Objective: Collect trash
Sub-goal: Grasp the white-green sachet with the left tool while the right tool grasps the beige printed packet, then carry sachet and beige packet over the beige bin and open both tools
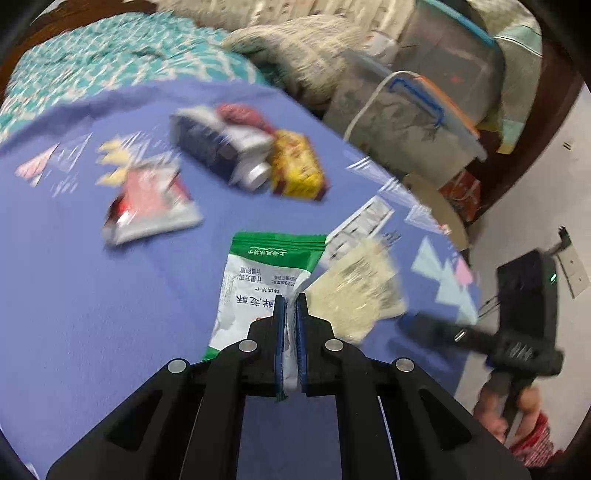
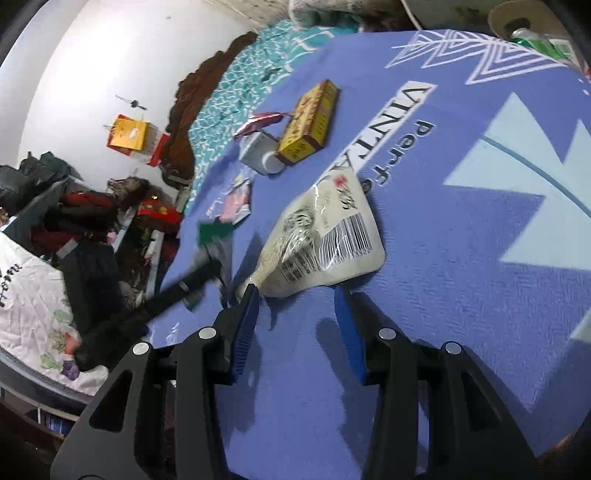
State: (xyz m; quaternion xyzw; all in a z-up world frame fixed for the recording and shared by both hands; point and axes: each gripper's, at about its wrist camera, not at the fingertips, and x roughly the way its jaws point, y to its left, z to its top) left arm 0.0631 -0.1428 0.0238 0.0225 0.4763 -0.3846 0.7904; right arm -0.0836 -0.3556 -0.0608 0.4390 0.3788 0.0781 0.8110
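Observation:
My left gripper (image 1: 290,300) is shut on a green and white snack wrapper (image 1: 258,280), held over the blue cloth (image 1: 92,314). A cream plastic bag with a barcode (image 1: 354,291) lies just right of it. My right gripper (image 2: 295,291) is open, its fingertips on either side of the near end of that cream bag (image 2: 325,240). Farther off lie a yellow box (image 2: 308,122), a white carton with a round cap (image 2: 260,151), a red and silver wrapper (image 1: 151,206) and a red foil wrapper (image 2: 260,120). The left gripper shows in the right wrist view (image 2: 207,264), blurred.
A teal patterned blanket (image 1: 92,62) and a knit cushion (image 1: 295,48) lie beyond the cloth. Clear storage bins (image 1: 424,122) stand at the right. A cardboard disc with a green bottle (image 2: 532,33) sits at the cloth's far edge. Clutter (image 2: 92,221) fills the floor at left.

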